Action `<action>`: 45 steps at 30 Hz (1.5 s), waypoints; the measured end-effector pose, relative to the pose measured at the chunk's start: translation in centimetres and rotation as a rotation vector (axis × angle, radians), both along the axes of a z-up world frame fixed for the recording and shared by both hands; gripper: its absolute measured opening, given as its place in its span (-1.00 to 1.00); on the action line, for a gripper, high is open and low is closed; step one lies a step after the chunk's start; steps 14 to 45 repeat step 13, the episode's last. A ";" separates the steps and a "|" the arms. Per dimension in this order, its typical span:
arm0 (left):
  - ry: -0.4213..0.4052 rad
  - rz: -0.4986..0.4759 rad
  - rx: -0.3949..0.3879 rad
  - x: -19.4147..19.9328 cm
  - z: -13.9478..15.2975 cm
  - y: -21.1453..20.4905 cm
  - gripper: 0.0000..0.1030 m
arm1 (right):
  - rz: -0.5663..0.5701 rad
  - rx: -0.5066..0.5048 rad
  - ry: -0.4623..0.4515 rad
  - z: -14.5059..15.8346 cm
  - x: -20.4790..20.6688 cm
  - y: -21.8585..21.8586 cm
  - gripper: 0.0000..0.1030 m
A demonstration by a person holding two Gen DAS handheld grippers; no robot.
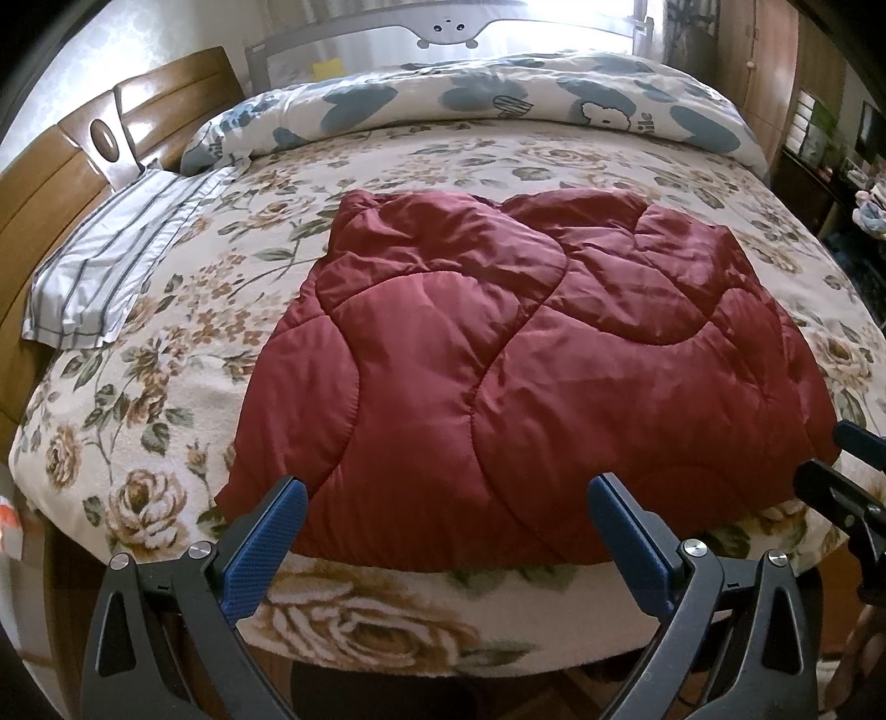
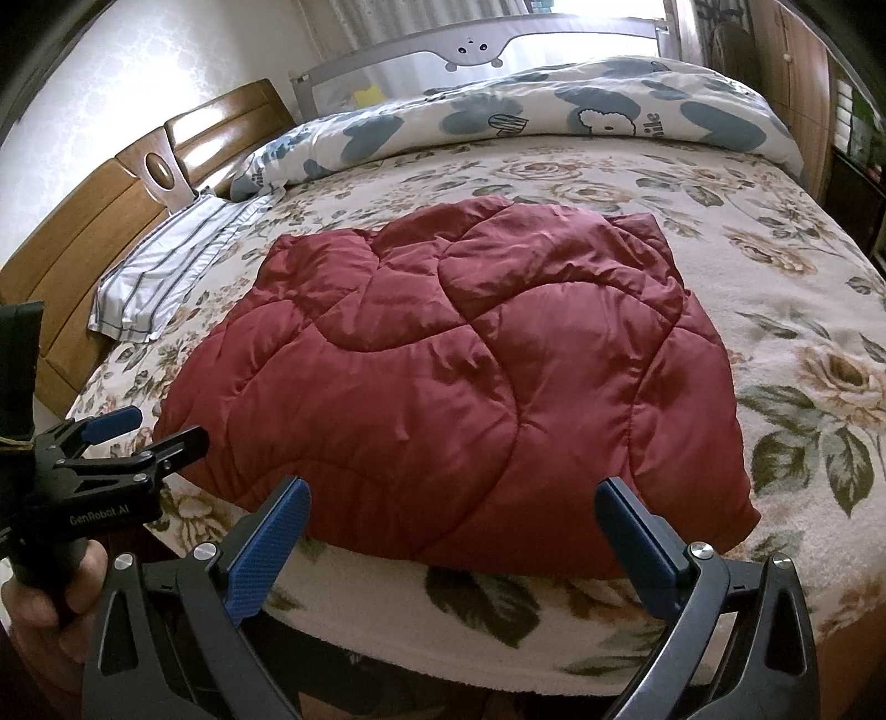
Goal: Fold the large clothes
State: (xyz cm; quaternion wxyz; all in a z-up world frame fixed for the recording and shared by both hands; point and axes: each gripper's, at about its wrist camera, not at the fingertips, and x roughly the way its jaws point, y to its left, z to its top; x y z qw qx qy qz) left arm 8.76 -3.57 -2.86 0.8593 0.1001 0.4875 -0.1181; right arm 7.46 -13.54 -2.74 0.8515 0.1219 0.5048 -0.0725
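A dark red quilted garment (image 1: 498, 354) lies folded into a broad flat bundle on the floral bedspread (image 1: 166, 387), its near edge close to the bed's front edge. My left gripper (image 1: 448, 493) hovers open over that near edge, nothing between its blue pads (image 1: 266, 548). In the right wrist view the same red garment (image 2: 459, 382) fills the middle, and my right gripper (image 2: 451, 493) stands open just in front of its near edge, empty. The left gripper (image 2: 149, 437) also shows at the left of the right wrist view, held by a hand (image 2: 50, 598).
A striped pillowcase (image 1: 111, 260) lies at the left by the wooden headboard (image 1: 61, 183). A rolled blue-and-white duvet (image 1: 470, 99) runs along the far side under a grey bed rail (image 1: 443, 25). Wooden wardrobes (image 1: 775, 55) and dark shelves stand at the right.
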 end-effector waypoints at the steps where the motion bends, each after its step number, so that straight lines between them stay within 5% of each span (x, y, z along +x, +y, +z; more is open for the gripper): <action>1: 0.000 0.002 0.000 0.1 0.0 0.0 0.97 | 0.000 0.000 0.001 0.0 0.0 0.0 0.99; 45: 0.016 0.007 -0.016 0.8 -0.6 0.2 0.97 | -0.002 0.005 0.009 -0.4 0.9 -0.7 0.99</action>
